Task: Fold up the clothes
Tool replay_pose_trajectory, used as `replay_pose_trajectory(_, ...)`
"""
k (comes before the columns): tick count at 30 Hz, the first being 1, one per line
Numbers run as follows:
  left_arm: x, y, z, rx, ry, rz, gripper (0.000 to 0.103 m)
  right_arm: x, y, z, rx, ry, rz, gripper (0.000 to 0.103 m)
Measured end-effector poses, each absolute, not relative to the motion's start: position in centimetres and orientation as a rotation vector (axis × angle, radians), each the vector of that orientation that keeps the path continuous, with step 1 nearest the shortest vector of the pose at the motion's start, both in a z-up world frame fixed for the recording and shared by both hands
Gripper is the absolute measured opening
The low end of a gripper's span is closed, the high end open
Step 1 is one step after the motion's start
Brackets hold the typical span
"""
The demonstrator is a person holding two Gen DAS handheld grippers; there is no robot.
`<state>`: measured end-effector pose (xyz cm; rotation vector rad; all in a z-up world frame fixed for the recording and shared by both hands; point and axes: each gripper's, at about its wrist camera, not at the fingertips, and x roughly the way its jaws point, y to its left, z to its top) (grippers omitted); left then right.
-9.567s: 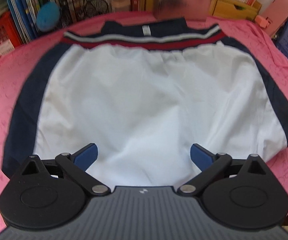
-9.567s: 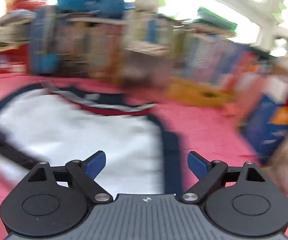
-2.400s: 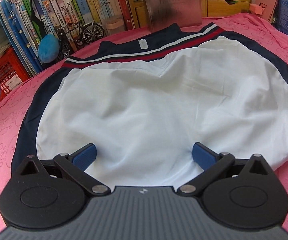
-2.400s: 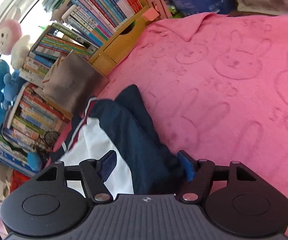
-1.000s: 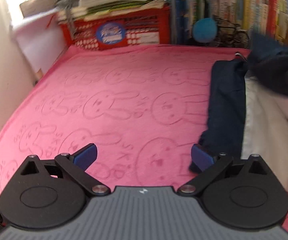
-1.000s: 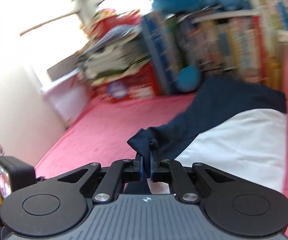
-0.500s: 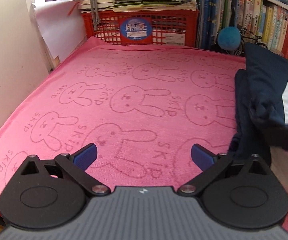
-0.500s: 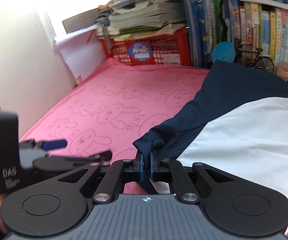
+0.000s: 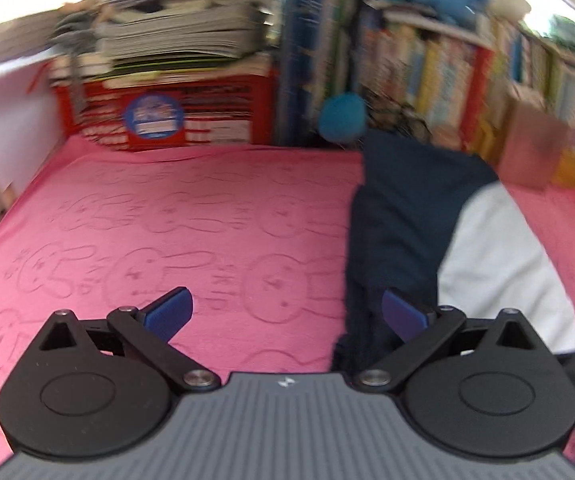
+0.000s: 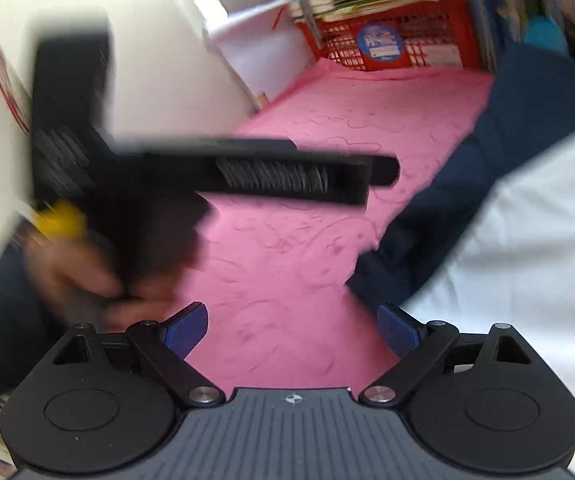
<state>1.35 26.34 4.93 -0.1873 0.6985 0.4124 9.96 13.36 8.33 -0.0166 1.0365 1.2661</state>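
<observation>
A white and navy garment [image 9: 467, 248] lies folded over on the pink rabbit-print cloth [image 9: 191, 232], its navy edge running down the middle of the left wrist view. My left gripper [image 9: 285, 312] is open, its right finger at that navy edge, nothing held. In the right wrist view the garment [image 10: 527, 216] fills the right side. My right gripper [image 10: 291, 330] is open above the pink cloth [image 10: 287, 264], just left of the garment's edge. The left gripper's body [image 10: 223, 172], blurred, crosses that view, held by a hand [image 10: 75, 276].
A red crate [image 9: 175, 116] with stacked papers stands at the back left. Shelves of books [image 9: 447, 68], a blue ball [image 9: 341, 116] and blue plush toys line the back. A white wall [image 10: 159, 60] bounds the left side.
My right gripper has opened and let go of the navy garment edge it held half a second ago. The left gripper has swung right toward the garment; both views are motion-blurred.
</observation>
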Motion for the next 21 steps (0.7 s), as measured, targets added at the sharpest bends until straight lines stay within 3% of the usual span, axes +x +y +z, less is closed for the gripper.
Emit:
replay_pose_trajectory(5, 2.7, 23.8, 2.1, -0.046, 0.796, 0.465, 0.103, 13.8, 5.8, 11.6, -0.031, 0.982, 1.065, 0.092)
replay_pose_trajectory(8, 2.6, 23.1, 1.0, -0.006, 0.814, 0.493, 0.103, 17.2, 6.0, 12.3, -0.171, 0.864, 0.912, 0.074)
replay_pose_trajectory(10, 2.5, 22.8, 0.6, 0.000, 0.821, 0.505, 0.103, 20.2, 7.0, 11.6, -0.241, 0.790, 0.843, 0.055)
replay_pose_trajectory(13, 2.3, 23.2, 0.3, -0.021, 0.832, 0.505, 0.103, 23.9, 10.9, 9.1, -0.294, 0.753, 0.842, 0.048)
replay_pose_trajectory(18, 1.9, 23.7, 0.0, -0.064, 0.833, 0.514, 0.103, 26.6, 15.9, 5.7, -0.356, 0.728, 0.871, 0.050)
replay_pose_trajectory(21, 1.7, 24.0, -0.1, -0.082, 0.830, 0.522, 0.103, 27.7, 17.4, 5.0, -0.352, 0.721, 0.855, 0.059)
